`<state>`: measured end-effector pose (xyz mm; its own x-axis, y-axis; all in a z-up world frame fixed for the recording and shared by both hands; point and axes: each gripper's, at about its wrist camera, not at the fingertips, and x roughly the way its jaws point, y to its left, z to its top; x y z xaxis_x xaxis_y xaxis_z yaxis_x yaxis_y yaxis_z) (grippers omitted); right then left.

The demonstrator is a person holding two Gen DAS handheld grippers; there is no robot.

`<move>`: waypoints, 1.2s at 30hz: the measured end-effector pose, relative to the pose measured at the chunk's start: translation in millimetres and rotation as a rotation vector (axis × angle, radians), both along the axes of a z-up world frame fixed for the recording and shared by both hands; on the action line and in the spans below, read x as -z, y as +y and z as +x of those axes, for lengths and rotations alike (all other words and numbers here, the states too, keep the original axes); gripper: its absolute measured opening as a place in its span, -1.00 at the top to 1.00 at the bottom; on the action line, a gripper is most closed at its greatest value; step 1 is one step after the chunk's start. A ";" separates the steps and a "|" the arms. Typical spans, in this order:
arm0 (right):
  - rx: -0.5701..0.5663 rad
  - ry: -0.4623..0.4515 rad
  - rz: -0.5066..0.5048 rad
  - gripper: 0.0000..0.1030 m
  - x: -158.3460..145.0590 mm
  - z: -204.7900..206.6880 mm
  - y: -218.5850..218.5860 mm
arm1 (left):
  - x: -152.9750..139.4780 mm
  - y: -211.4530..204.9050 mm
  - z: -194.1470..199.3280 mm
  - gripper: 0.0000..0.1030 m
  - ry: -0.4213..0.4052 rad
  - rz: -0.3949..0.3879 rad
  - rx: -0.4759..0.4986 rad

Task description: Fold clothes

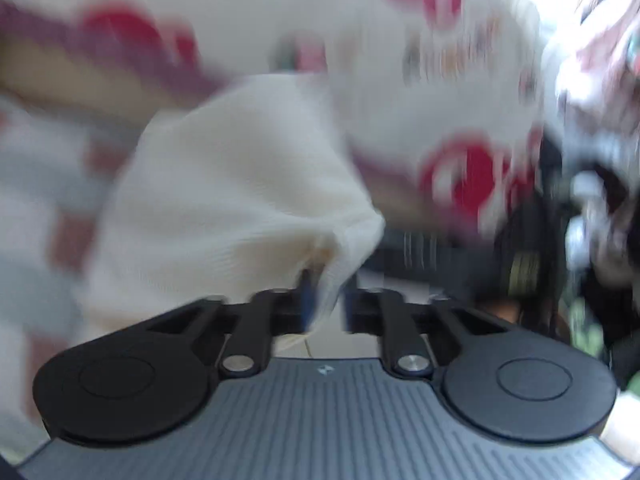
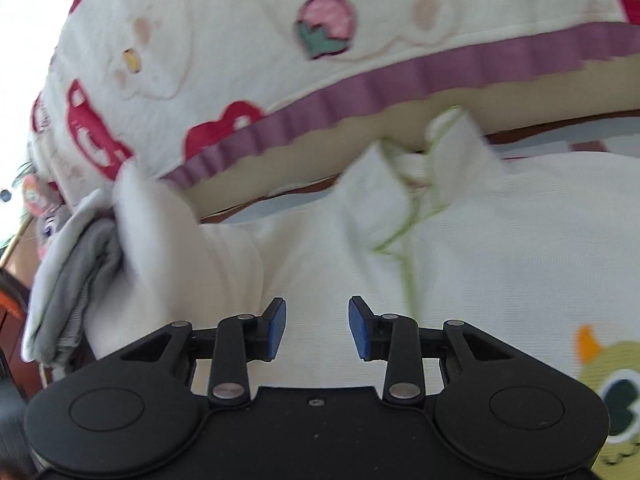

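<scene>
Cream ribbed-knit garment (image 2: 500, 240) with green-piped collar, spread on the bed by the pink-trimmed blanket (image 2: 240, 60) for folding. Left gripper (image 1: 328, 304) half open, cloth corner between jaws; right gripper (image 2: 317, 328) half open, empty.

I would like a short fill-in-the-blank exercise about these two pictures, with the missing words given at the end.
1. The pads of the right gripper are coloured ____.
2. In the right wrist view, the blanket has a frilled edge of ____ colour.
3. Between the fingers of the left gripper lies a fold of the ____ garment.
4. The fruit printed on the blanket, pink with a green top, is a ____.

Missing words: blue; purple; white; strawberry
</scene>
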<state>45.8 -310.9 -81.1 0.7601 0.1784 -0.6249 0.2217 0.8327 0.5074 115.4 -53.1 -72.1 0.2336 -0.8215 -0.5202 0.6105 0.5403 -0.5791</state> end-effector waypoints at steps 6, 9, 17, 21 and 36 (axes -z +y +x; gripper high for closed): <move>0.069 0.048 -0.140 0.21 10.2 -14.4 -3.7 | 8.2 34.3 32.3 0.13 0.074 -0.003 -0.112; -0.011 0.026 -0.222 0.18 6.9 -11.8 9.0 | 22.9 64.8 51.4 0.12 0.132 0.040 -0.253; -0.442 -0.011 -0.417 -0.05 8.3 5.3 95.1 | 67.4 111.6 80.0 0.16 0.443 0.019 -0.345; -0.476 0.040 -0.513 -0.05 21.7 9.5 113.9 | 79.7 106.0 78.0 0.15 0.503 -0.067 -0.331; -0.317 0.106 -0.693 -0.10 35.2 -17.7 87.8 | 3.4 89.0 46.2 0.95 -0.200 -0.018 -0.543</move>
<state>28.0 -223.1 -116.3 0.6678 -0.0811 -0.7399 -0.0626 0.9844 -0.1644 161.6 35.8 -75.6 0.7163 -0.5646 -0.4100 0.3471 0.7980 -0.4926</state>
